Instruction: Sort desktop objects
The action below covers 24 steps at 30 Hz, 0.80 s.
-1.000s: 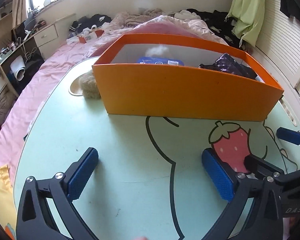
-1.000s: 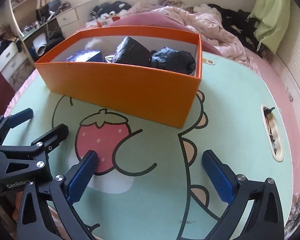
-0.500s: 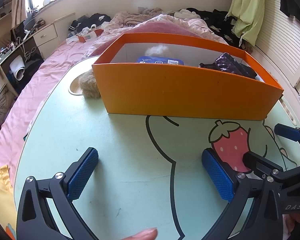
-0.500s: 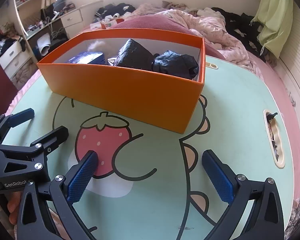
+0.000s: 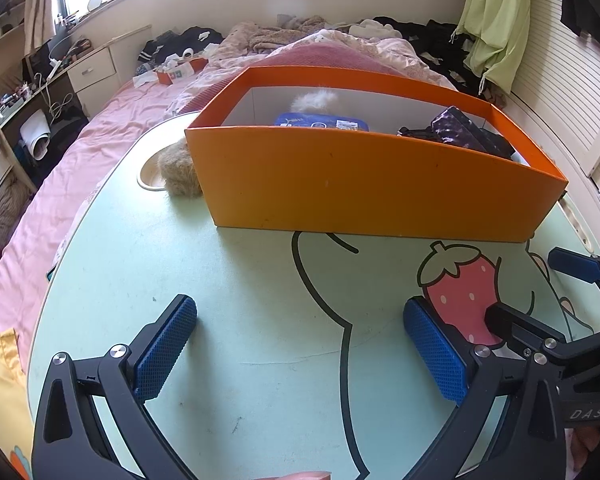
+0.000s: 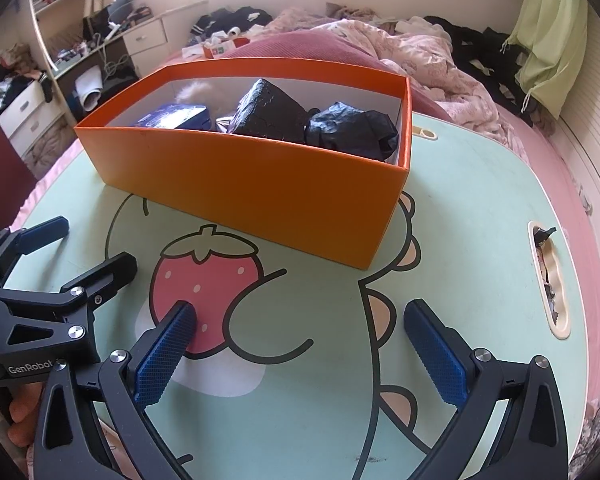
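Observation:
An orange box stands on the pale green table; it also shows in the right wrist view. Inside it lie a blue packet, two black wrapped bundles, a white fluffy thing and a dark patterned pouch. A tan fluffy object sits on the table against the box's left end. My left gripper is open and empty, near the table's front. My right gripper is open and empty, over the strawberry drawing.
The left gripper also shows at the left of the right wrist view, close beside the right one. The table has handle cut-outs at its left and right ends. A bed with pink bedding and clothes lies behind.
Both grippers have drawn back slightly from the box and risen a little; both stay open and empty. The box and its contents have not moved.

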Each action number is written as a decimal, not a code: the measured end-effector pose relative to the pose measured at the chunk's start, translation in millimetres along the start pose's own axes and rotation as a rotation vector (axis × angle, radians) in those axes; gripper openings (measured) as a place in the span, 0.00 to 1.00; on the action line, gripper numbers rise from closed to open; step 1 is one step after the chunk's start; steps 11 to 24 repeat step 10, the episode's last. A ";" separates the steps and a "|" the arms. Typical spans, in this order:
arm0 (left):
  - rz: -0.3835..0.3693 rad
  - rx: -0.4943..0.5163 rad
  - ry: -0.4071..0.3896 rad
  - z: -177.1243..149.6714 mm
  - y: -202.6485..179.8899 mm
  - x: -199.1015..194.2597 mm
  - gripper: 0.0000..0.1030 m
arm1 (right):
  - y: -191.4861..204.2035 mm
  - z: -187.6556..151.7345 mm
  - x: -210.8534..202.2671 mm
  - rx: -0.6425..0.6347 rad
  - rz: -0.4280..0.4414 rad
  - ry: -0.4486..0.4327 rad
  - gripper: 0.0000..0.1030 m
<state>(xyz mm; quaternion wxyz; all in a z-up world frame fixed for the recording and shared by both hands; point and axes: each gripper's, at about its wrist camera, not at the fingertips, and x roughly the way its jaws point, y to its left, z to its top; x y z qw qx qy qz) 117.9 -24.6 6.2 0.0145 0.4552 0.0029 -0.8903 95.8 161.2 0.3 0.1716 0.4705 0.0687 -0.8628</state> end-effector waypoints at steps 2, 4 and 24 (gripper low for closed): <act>0.000 0.000 0.000 -0.1 -0.1 0.0 1.00 | 0.0 0.0 0.0 0.000 0.000 0.000 1.00; 0.000 0.000 -0.001 0.0 0.1 0.1 1.00 | 0.0 -0.1 0.0 0.000 0.000 0.000 1.00; 0.001 -0.001 -0.003 0.9 1.2 0.3 1.00 | 0.0 -0.1 0.1 0.000 0.000 0.000 1.00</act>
